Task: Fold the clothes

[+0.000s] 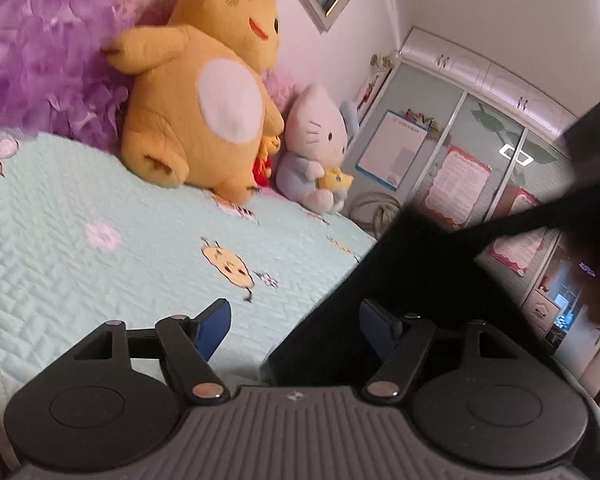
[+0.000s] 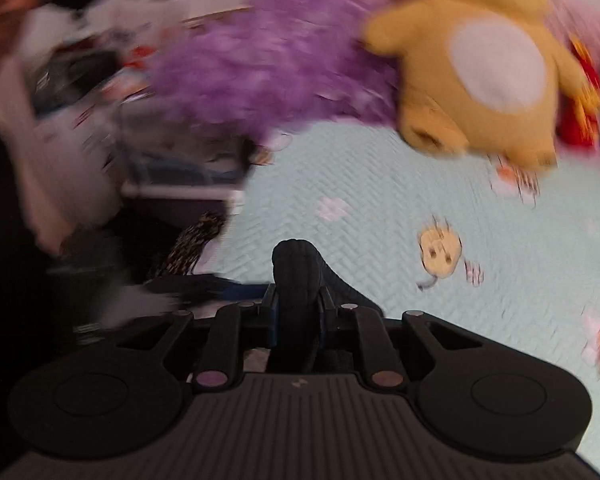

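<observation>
The bed (image 1: 80,240), w/ its pale green quilted cover, fills most of both views; no counter is in sight. A wardrobe (image 1: 480,120) is seen at the far wall in the left wrist view. A purple ruffled pillow (image 1: 40,48) and a big yellow plush (image 1: 204,100) are propped at the head of the bed, w/ a small white cat plush (image 1: 320,140) beside the yellow one.

The task's thing, a black garment (image 1: 400,280), is held up off the bed: a broad dark panel hangs at the right of the left wrist view, w/ a taut strip running up toward the upper right. It is judged that a lift-and-spread or carry-over step is in hand; whether an opening-out or a fold-over is meant can't be settled, as the garment's overall shape is hidden. The next move is judged to call for the cloth to be kept taut between two holds and brought down flat on the bed w/o bunching.

The left gripper (image 1: 296,324) is held low over the bed, angled toward the plushes, jaws spread wide; its right finger sits against the cloth's edge, but nothing is pinched. The right gripper (image 2: 296,308) is clamped on a bunched knit fold of the garment, which sticks up between its fingers. Right wrist view is heavily blurred, so fast motion is inferred. A sleeve (image 2: 32,140) is seen at its left edge.
</observation>
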Available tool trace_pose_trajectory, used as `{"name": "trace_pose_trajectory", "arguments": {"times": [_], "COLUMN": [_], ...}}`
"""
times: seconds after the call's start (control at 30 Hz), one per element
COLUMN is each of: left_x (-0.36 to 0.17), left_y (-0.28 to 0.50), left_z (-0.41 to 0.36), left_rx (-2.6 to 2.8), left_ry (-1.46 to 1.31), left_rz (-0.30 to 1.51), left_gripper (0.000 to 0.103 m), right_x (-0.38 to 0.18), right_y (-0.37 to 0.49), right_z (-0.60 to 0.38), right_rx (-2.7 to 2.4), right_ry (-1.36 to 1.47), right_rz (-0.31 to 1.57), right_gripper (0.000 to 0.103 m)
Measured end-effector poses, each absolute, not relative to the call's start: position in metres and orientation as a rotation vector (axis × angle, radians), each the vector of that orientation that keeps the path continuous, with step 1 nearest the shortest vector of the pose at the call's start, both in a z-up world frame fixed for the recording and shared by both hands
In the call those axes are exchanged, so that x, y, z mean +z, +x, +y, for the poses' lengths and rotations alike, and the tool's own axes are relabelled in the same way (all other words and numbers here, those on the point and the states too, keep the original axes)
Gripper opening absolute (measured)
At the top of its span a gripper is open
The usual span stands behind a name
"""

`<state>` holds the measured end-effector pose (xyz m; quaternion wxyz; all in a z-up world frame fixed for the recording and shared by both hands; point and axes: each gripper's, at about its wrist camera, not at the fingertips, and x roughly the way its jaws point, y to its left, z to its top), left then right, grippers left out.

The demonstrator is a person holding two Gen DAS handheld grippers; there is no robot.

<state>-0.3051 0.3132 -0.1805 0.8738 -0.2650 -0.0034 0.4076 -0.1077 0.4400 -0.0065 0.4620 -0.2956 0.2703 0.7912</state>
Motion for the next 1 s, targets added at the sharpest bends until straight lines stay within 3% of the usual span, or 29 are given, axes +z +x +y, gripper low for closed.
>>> {"name": "trace_pose_trajectory", "arguments": {"times": [0.13, 0.23, 0.3, 0.37, 0.5, 0.57, 0.6, 0.63, 0.67, 0.8, 1.0], "left_x": [-0.183, -0.185, -0.187, -0.188, -0.190, -0.191, -0.191, -0.192, -0.193, -0.191, -0.175], "left_y": [-0.301, -0.297, -0.295, -0.294, -0.290, -0.290, -0.290, -0.291, -0.293, -0.304, -0.315], "left_z": [0.326, 0.331, 0.333, 0.336, 0.340, 0.344, 0.346, 0.348, 0.352, 0.364, 0.391], "left_rx": [0.854, 0.840, 0.838, 0.837, 0.815, 0.797, 0.790, 0.782, 0.772, 0.668, 0.327], "left_ry": [-0.586, -0.604, -0.619, -0.635, -0.668, -0.669, -0.666, -0.667, -0.675, -0.657, -0.339], "left_rz": [0.031, 0.059, 0.067, 0.071, 0.082, 0.087, 0.087, 0.085, 0.078, 0.045, 0.051], "left_gripper": [0.075, 0.075, 0.075, 0.075, 0.076, 0.076, 0.076, 0.076, 0.076, 0.075, 0.077], "right_x": [-0.080, -0.106, -0.107, -0.101, -0.096, -0.101, -0.104, -0.105, -0.101, -0.058, -0.010], "right_y": [-0.063, -0.046, -0.048, -0.048, -0.040, -0.045, -0.048, -0.052, -0.056, -0.079, -0.139], "right_z": [0.483, 0.499, 0.501, 0.497, 0.484, 0.482, 0.483, 0.484, 0.484, 0.455, 0.397], "right_rx": [1.729, 1.624, 1.604, 1.592, 1.576, 1.577, 1.570, 1.563, 1.581, 1.712, 1.851], "right_ry": [-0.702, -0.676, -0.691, -0.702, -0.648, -0.633, -0.649, -0.667, -0.668, -0.682, -0.767], "right_rz": [0.807, 0.806, 0.768, 0.747, 0.774, 0.774, 0.758, 0.744, 0.737, 0.597, 0.354], "right_gripper": [0.018, 0.020, 0.030, 0.051, 0.057, 0.066, 0.066, 0.055, 0.022, 0.018, 0.018]}}
